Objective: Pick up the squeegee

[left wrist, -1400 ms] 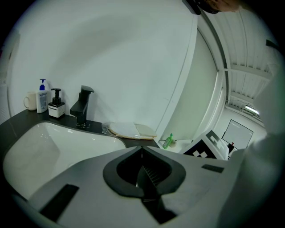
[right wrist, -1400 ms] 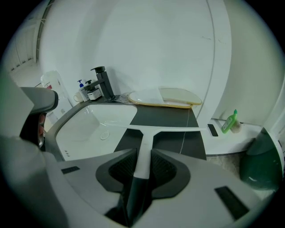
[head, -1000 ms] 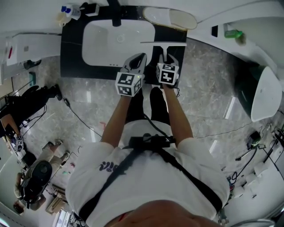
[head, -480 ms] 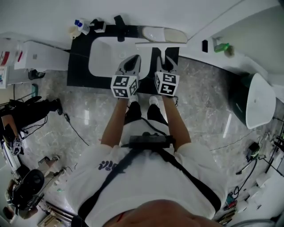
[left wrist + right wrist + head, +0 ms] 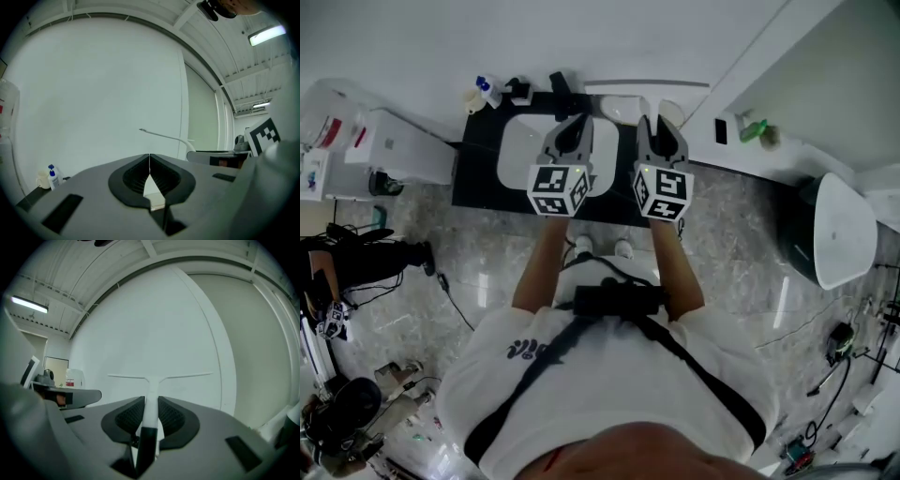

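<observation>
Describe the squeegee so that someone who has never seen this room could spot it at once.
Find the black counter with the white sink against the wall. Above its right end, held in the right gripper, is the squeegee. It is white and T-shaped, with a long thin blade across the top, unlike the small bottles at the counter's left.

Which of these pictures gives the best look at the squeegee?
The right gripper view: the squeegee sits dead centre, its handle clamped between the fingers and the whole blade spread across. The head view shows only its blade as a thin white bar; the left gripper view, a slim line seen side-on.
</observation>
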### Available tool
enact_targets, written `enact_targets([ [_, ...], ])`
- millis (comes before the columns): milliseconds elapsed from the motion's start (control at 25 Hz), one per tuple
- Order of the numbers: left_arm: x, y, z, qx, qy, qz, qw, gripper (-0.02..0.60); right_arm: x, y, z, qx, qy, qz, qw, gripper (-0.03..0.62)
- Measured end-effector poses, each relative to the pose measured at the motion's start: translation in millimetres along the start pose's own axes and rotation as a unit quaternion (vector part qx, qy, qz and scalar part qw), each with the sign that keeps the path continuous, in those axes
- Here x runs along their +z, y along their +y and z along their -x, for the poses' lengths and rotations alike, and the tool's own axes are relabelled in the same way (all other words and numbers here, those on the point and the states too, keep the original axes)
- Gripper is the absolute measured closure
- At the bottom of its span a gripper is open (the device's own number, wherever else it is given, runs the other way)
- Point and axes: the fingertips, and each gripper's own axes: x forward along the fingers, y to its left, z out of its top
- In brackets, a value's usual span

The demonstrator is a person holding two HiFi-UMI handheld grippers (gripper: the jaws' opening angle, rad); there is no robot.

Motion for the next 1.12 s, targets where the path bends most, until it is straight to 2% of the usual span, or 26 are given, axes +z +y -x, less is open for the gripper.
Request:
enact_targets([
  [240,46.6,-17.4,7.3,-0.011,-0.038,-0.023,0.9989,0.571,54.5,2.9,18.7,0.001,-0.059,0.011,0.998,0.494],
  [480,67.7,-30.5,6.6,-0.025,-0.062,-0.033,0.9972,0.571,83.6,1.7,30.3,-0.004,-0.098,0.012,0.995,0.494],
  [1120,70.8,-45.3,10.0,-0.043,-0.079,-0.037,0.9953,0.571,92.3,-5.2,42.1,-0.030,-0.114,0.029,0.993,0.494],
])
